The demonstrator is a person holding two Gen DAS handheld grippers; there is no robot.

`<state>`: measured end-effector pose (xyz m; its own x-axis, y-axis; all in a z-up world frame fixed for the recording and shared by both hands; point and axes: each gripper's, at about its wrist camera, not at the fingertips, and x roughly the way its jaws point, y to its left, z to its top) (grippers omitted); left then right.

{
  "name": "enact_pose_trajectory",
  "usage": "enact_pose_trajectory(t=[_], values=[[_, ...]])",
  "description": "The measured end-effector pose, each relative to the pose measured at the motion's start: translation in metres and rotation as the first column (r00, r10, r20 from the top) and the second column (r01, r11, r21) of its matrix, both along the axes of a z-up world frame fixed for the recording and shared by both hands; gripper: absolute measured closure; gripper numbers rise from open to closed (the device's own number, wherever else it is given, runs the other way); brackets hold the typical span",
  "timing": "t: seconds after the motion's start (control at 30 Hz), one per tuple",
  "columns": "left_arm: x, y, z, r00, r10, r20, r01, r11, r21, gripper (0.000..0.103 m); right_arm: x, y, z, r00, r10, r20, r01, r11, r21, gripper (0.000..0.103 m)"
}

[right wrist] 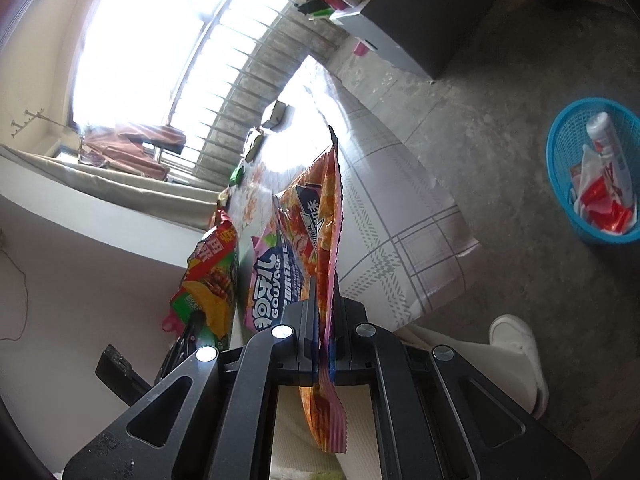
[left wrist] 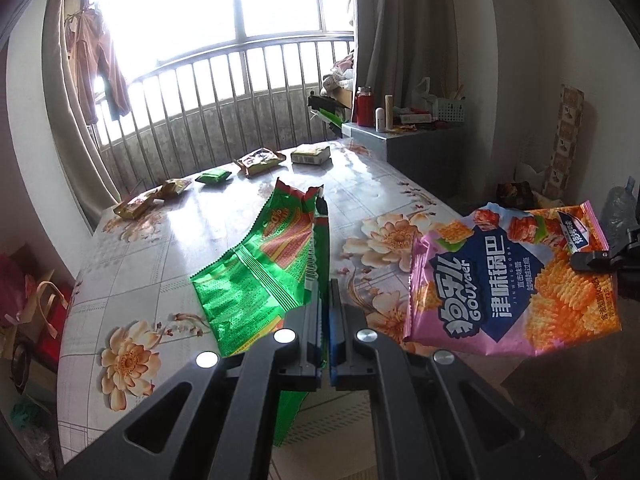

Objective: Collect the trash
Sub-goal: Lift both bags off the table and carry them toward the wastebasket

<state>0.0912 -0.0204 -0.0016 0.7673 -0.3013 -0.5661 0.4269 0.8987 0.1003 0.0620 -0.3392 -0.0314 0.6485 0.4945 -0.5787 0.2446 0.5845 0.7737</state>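
My left gripper [left wrist: 325, 292] is shut on the edge of a torn green snack bag [left wrist: 256, 264], held just above the floral table [left wrist: 140, 288]. To its right hangs a pink snack bag [left wrist: 508, 280], pinched at its corner by my right gripper [left wrist: 592, 260]. The right wrist view shows that right gripper [right wrist: 325, 288] shut on the pink bag [right wrist: 292, 248], which stands up between its fingers. The green bag [right wrist: 212, 280] hangs to the left of it, its red and yellow printed side facing this view. A blue basket [right wrist: 558, 160] stands on the floor to the right with wrappers in it.
Several more wrappers and a small box [left wrist: 310, 154] lie along the table's far edge by the window railing. A grey cabinet [left wrist: 404, 144] with bottles stands beyond the table. A person's white shoe [right wrist: 516, 344] is on the concrete floor near the table corner.
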Motion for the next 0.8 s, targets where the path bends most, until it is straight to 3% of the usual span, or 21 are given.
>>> enact_pose_trajectory(t=[0.3,0.5,0.6,0.8], values=[[-0.02,-0.04,0.039,0.99,-0.088,0.107,0.086,0.996,0.028,0.101,-0.043,-0.046,0.009,0.981,-0.139,0.132,0.129,0.988,0.084,0.102],[-0.054,-0.099,0.065,0.962,-0.212,0.174,0.213,0.977,0.014,0.101,-0.084,-0.092,-0.002,0.958,-0.246,0.146,0.231,0.966,0.115,0.102],[-0.07,-0.139,0.08,0.933,-0.303,0.193,0.31,0.951,-0.002,0.101,-0.112,-0.123,-0.007,0.933,-0.332,0.14,0.319,0.941,0.11,0.102],[-0.09,-0.235,0.095,0.857,-0.494,0.145,0.505,0.862,-0.049,0.101,-0.153,-0.186,-0.017,0.859,-0.504,0.085,0.506,0.863,0.005,0.102]])
